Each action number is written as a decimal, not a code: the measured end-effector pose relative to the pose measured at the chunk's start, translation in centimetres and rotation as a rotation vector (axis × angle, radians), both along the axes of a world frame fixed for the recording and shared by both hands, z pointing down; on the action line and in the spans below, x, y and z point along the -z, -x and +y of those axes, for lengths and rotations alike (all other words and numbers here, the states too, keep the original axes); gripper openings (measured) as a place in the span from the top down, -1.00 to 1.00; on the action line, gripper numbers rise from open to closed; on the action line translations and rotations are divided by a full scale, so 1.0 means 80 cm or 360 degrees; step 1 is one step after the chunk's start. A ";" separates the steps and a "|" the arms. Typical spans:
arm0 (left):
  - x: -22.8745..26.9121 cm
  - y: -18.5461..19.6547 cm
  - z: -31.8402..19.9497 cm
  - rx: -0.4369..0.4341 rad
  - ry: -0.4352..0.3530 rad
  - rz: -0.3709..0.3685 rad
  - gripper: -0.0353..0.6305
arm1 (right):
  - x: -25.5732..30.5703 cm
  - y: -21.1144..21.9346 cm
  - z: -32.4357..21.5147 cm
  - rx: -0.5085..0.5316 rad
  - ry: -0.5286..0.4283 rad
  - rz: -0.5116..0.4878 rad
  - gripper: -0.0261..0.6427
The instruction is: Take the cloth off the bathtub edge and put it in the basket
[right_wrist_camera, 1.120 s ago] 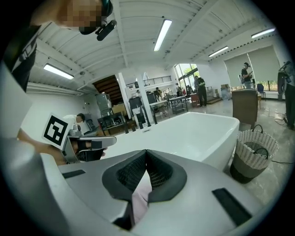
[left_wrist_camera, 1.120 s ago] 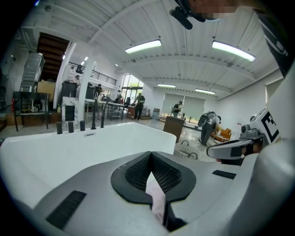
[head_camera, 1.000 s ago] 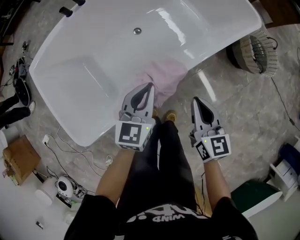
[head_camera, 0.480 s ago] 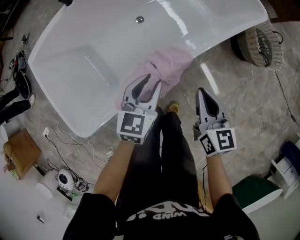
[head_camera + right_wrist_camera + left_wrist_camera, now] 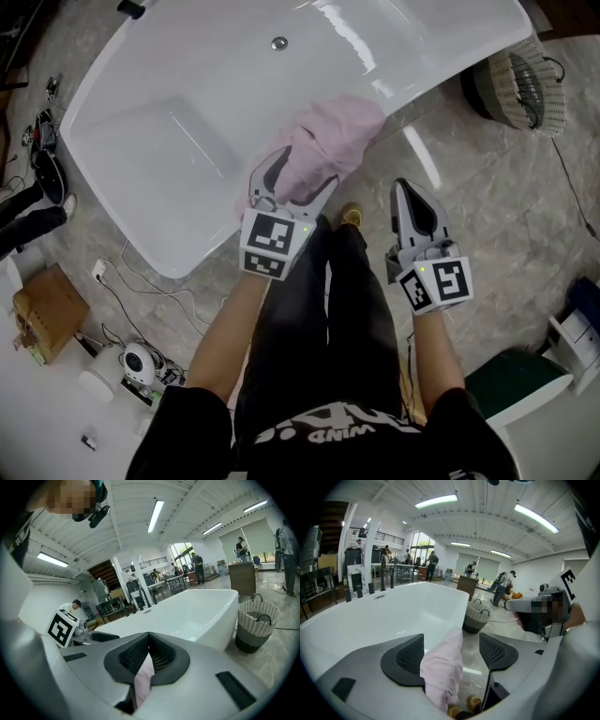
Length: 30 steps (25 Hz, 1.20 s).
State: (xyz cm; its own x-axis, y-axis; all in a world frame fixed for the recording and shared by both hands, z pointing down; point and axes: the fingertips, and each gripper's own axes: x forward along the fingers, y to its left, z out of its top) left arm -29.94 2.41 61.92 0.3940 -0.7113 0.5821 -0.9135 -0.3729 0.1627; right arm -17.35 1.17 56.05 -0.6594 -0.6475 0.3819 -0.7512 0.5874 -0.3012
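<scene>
Two grippers out ahead of the person's black trousers [image 5: 319,309].

On the left, left gripper [image 5: 302,171] tipped down at the near edge of the white bathtub [image 5: 178,122]. Jaws wide apart, just now opening, with the pink cloth [image 5: 330,139] standing between the pads, nearer the left one and pressed by neither.

Cloth draped over the tub's rim, bunched into a ridge, one end hanging down the outside toward tan shoes [image 5: 349,217] on the marbled floor [image 5: 497,216].

On the right, right gripper [image 5: 409,192] over the floor beside the leg, apart from the tub, jaws closed pad to pad. Below those pads in the right gripper view, a sliver of pink, probably the cloth seen beyond them rather than anything held.

Past the far end of the tub, standing on the floor, woven basket [image 5: 525,89] with a dark lower band, well apart from the cloth.

For writing: "WIND" in white on the black shirt [image 5: 319,436], upside down at the bottom of the head view, with further print lost in the folds. Black-and-white square markers [image 5: 267,246] on both grippers' cubes.

At the left edge, cardboard box [image 5: 47,314] and loose cables [image 5: 141,295] on the floor.
</scene>
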 end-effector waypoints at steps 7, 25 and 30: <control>-0.039 -0.005 0.000 -0.0111 0.0132 -0.0092 -0.18 | -0.015 -0.006 0.007 -0.0028 0.0036 -0.0014 0.89; -0.189 -0.020 -0.013 -0.0394 0.0547 -0.0401 -0.20 | -0.041 -0.028 0.025 -0.0082 0.0111 0.0013 0.89; -0.216 -0.025 -0.012 -0.0478 0.0614 -0.0499 -0.20 | -0.046 -0.034 0.025 -0.0092 0.0125 0.0014 0.89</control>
State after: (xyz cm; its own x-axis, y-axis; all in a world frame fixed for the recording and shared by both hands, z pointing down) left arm -27.98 1.42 79.20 0.3125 -0.3080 0.8986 -0.8035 -0.5904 0.0770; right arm -14.67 3.21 59.71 -0.6182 -0.6524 0.4385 -0.7860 0.5176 -0.3381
